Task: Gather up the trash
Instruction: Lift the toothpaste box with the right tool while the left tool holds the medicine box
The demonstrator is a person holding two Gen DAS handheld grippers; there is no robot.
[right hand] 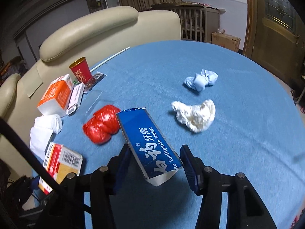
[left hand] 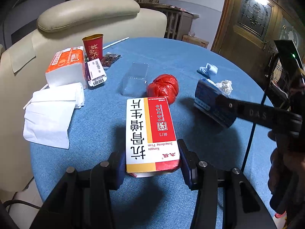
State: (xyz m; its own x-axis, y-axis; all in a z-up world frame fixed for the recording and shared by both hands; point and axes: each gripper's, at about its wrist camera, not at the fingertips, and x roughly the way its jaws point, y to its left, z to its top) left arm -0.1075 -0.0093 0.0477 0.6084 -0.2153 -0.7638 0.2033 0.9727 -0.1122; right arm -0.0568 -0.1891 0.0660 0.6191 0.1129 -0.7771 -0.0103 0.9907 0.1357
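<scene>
L gripper (left hand: 152, 164) pinched medicine box (left hand: 150, 131), R gripper (right hand: 155, 164) pinched toothpaste box (right hand: 148, 145); both long axes pointed fwd along fingers, off table (right hand: 228, 152)

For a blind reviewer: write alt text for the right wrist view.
The right tongs grip a blue toothpaste box above a blue table. Beyond lie a red plastic bag, a crumpled white tissue and a blue wad.

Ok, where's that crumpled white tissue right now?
The crumpled white tissue lies on the blue tablecloth, right of centre in the right wrist view, just nearer than the blue-and-white wad and right of the toothpaste box.
</scene>
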